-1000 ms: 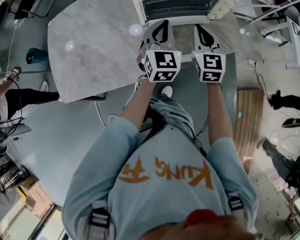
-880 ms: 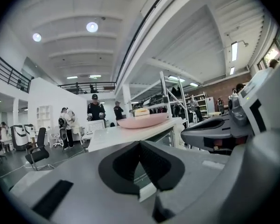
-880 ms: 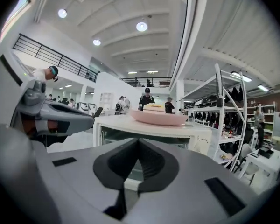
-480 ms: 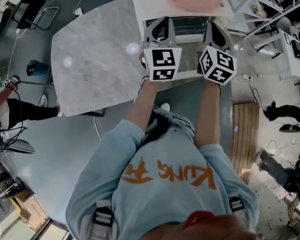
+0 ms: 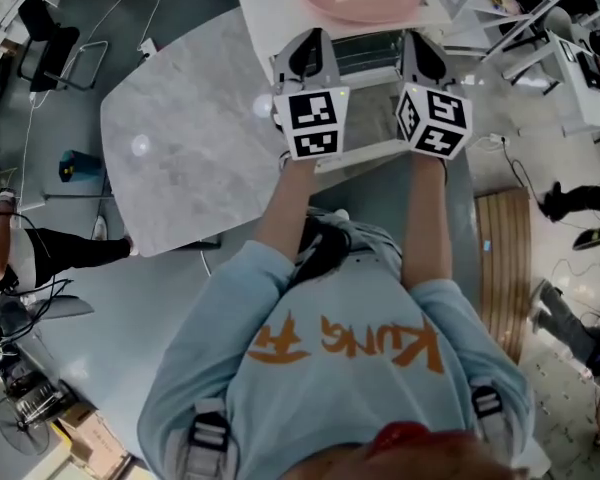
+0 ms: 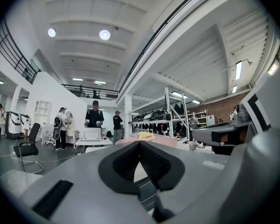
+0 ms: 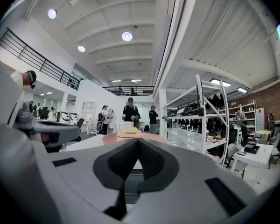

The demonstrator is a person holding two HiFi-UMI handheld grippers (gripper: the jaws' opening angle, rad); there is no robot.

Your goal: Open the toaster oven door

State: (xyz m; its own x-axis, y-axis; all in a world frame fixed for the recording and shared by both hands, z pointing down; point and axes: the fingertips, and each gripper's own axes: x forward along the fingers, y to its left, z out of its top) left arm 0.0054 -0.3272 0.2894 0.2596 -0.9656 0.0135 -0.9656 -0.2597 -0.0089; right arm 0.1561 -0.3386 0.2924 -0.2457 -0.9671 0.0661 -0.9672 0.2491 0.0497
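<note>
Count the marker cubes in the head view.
2. One cube sits on the left gripper, the other cube on the right gripper, both before the toaster oven. None seems hidden.

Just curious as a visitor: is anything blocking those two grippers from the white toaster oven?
Nothing visible does. The left gripper and right gripper, jaws shut and empty, are right at the white toaster oven's front; the round pink plate sits on its top.

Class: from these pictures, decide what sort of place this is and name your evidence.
Probably an open-plan lab or workshop hall: tall metal shelving, a railed mezzanine, and an office chair.
</note>
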